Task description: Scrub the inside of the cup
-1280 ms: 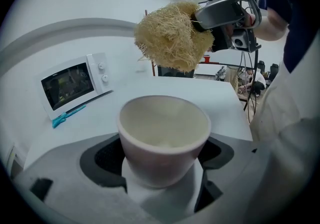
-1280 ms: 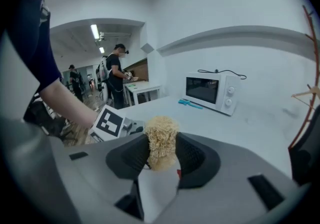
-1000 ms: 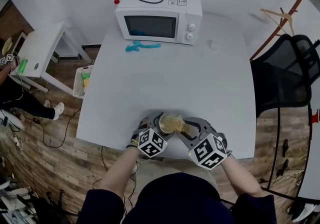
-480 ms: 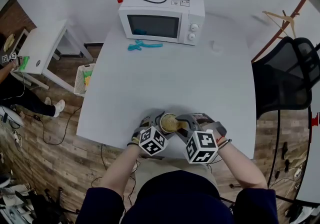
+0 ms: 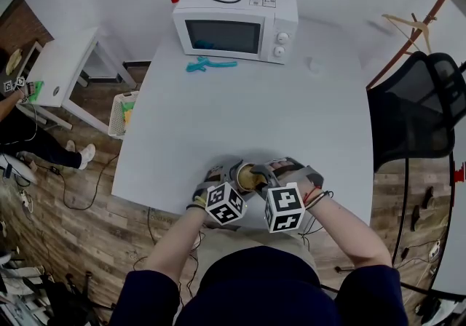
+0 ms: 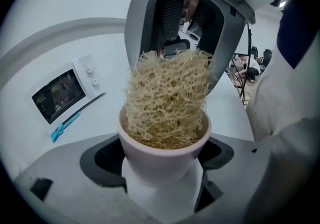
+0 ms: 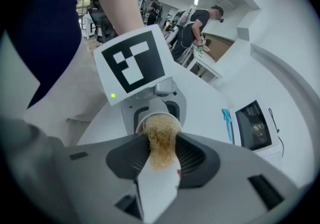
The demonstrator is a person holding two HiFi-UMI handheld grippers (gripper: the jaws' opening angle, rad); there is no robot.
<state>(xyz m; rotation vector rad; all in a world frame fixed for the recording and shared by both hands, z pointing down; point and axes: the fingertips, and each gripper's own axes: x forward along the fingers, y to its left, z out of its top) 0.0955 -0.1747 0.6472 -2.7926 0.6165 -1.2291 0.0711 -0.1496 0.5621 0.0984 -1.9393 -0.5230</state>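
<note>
At 6 o'clock on the tabletop point(image 5: 255, 99), the left gripper point(image 6: 161, 154) clamps its fingers point(image 6: 102, 160) on the cup point(image 6: 150, 143). The right gripper point(image 7: 161, 155), pinching the loofah point(image 6: 167, 100), has twisted inward, so scrubbing's underway.

Holds both grippers side by side, low and close in front of the body. Clamps the left gripper point(image 5: 231, 174) on the cup point(image 6: 162, 155), jaws closed against its lower wall. Pinches the loofah scrubber point(image 6: 167, 98) in the right gripper point(image 5: 261, 177), jaws closed on its upper end and angled inward toward the left one. Reaches forward with the left forearm point(image 5: 171, 248) and right forearm point(image 5: 349, 226) bare, elbows spread. Wears what looks like a band on the right wrist point(image 5: 314, 197).
</note>
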